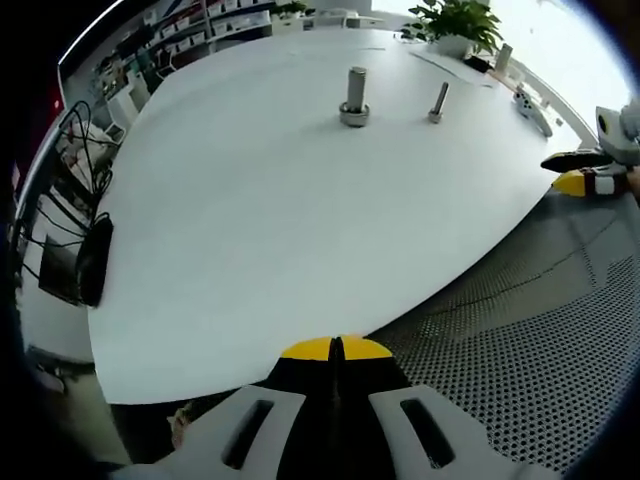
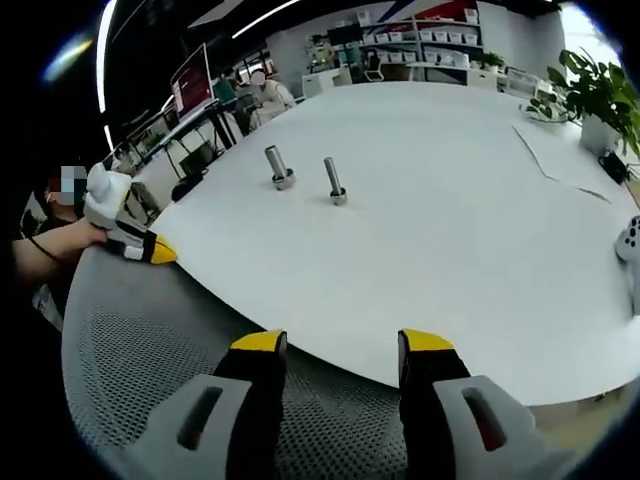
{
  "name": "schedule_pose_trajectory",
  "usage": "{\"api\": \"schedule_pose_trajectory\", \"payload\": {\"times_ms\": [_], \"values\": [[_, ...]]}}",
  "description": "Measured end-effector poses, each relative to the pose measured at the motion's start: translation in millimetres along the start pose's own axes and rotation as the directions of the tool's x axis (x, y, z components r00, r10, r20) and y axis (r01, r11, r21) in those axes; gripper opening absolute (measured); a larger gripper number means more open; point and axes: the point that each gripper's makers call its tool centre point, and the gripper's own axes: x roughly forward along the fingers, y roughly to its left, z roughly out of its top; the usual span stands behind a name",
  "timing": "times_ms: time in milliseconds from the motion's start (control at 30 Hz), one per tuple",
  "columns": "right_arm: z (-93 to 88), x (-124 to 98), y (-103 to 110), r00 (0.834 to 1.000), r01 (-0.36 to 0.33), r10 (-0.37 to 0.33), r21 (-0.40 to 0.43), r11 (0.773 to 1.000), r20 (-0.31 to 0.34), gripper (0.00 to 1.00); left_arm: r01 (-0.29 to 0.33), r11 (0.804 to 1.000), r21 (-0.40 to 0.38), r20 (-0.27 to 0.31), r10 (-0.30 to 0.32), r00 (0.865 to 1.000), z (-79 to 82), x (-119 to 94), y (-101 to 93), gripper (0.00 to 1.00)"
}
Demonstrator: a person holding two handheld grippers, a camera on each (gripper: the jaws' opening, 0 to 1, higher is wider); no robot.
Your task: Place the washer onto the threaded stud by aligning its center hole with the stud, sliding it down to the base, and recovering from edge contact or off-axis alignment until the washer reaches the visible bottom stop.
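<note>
Left gripper view: left gripper [image 1: 336,347], jaws pressed together, faces two studs [image 1: 354,98] on a white table [image 1: 260,230]; right gripper [image 2: 342,345] jaws spread.

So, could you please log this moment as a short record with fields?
surface: white table
thick stud: upright on table, washer at its base
thin stud: upright beside it, apart
left gripper: jaws together, holding nothing, over table edge
right gripper: jaws apart, holding nothing, over mesh chair back
background: potted plant
</note>
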Motion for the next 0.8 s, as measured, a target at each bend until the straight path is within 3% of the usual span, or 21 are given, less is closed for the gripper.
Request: {"api": "schedule_pose_trajectory", "payload": {"times_ms": [133, 800], "values": [[-0.2, 0.3, -0.3, 1.000, 0.000, 0.000, 0.001, 1.000, -0.001, 0.48, 0.002, 0.999, 0.036, 0.010, -0.002, 1.000, 1.6, 0.4, -1.9, 0.00], [-0.8, 0.8, -0.2, 1.000, -0.006, 0.006, 0.004, 1.000, -0.007, 0.48, -0.002, 0.999, 0.032, 0.027, 0.001, 1.000, 3.3, 1.7, -0.4, 0.00]]}}
